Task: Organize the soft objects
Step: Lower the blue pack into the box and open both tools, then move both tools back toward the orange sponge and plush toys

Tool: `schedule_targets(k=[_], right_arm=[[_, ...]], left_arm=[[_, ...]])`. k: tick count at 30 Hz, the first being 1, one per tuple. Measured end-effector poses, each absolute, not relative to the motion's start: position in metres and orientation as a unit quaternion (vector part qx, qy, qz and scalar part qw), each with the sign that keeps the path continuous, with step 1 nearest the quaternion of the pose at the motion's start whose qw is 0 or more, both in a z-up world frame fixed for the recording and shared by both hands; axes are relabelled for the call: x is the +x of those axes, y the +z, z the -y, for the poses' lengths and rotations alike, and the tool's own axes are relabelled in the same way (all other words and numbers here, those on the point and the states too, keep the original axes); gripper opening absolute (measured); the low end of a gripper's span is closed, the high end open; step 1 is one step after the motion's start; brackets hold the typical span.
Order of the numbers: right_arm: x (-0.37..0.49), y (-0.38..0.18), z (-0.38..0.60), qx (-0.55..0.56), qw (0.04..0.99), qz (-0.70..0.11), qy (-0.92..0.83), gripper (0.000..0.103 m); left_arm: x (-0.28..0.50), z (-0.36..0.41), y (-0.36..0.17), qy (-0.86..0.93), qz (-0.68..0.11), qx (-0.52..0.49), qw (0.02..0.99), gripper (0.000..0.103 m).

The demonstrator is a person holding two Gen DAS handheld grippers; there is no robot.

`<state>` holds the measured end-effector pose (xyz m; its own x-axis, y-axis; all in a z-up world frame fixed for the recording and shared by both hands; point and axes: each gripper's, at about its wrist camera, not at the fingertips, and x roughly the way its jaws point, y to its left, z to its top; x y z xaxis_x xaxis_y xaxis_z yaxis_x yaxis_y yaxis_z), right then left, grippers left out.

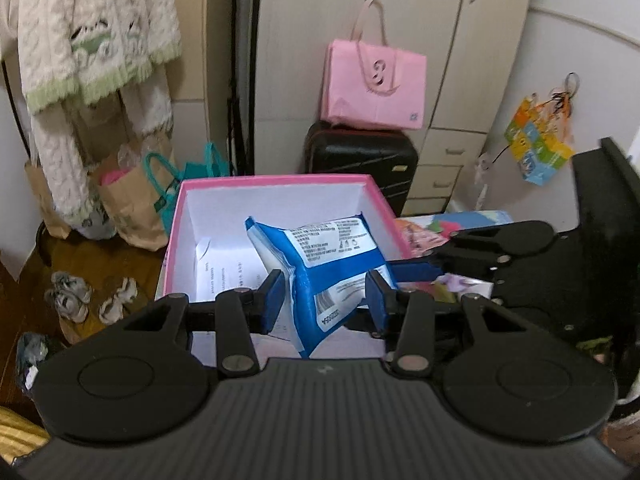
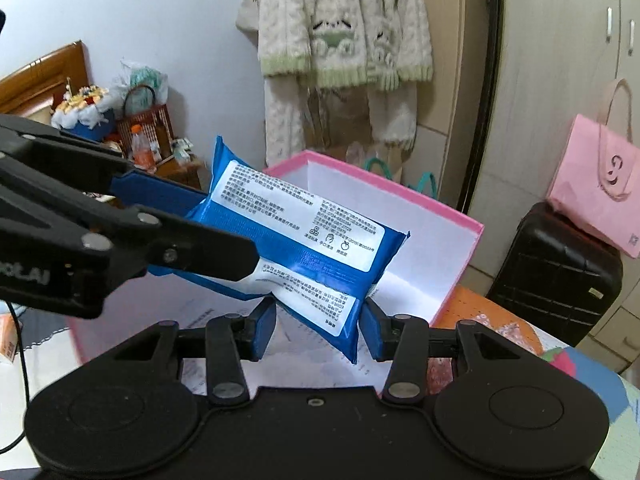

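Observation:
A blue and white pack of wet wipes (image 1: 320, 256) hangs tilted over the open pink box (image 1: 276, 179), label side up. My left gripper (image 1: 327, 300) is shut on the pack's near end, blue pads pressing both sides. From the right, my right gripper (image 1: 404, 276) reaches to the pack's other end. In the right wrist view the same pack (image 2: 304, 232) sits between the blue pads of my right gripper (image 2: 318, 330), which is shut on its lower end, while the left gripper (image 2: 200, 220) clamps its left end. The box (image 2: 440, 200) has white inner walls and a printed sheet (image 1: 224, 268) on its floor.
A pink tote bag (image 1: 372, 84) rests on a black suitcase (image 1: 360, 160) against cream wardrobe doors. Knitted clothes (image 1: 96, 40) hang at the left above paper bags (image 1: 132, 200) and shoes (image 1: 68, 296) on the wooden floor. A cluttered side table (image 2: 140, 136) stands beyond the box.

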<state>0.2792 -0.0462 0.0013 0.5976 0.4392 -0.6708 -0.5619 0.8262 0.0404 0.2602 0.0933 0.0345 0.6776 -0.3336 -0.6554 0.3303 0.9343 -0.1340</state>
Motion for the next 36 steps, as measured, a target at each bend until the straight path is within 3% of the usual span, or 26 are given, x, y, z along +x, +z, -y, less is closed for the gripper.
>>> schedule_targets(k=[10,20,24,36], right_arm=[[0.305,-0.013,0.009,-0.202,0.867,-0.388,0.239,0.05],[0.309,-0.019,0.011,-0.195,0.848,-0.419,0.261,0.052],[0.3,-0.016,0.01,-0.208,0.849,-0.408,0.264,0.054],[0.249,0.029,0.047,-0.139,0.864,-0.372,0.31,0.054]], left_arm=[[0.313,-0.094,-0.004,-0.167,-0.421,-0.008,0.891,0.041],[0.325,-0.092,-0.018,-0.168,-0.439,0.0,0.883,0.044],[0.311,-0.091,-0.005,-0.159,-0.407,0.027,0.899,0.054],[0.247,-0.11,0.042,-0.172,-0.378,0.021,0.909,0.058]])
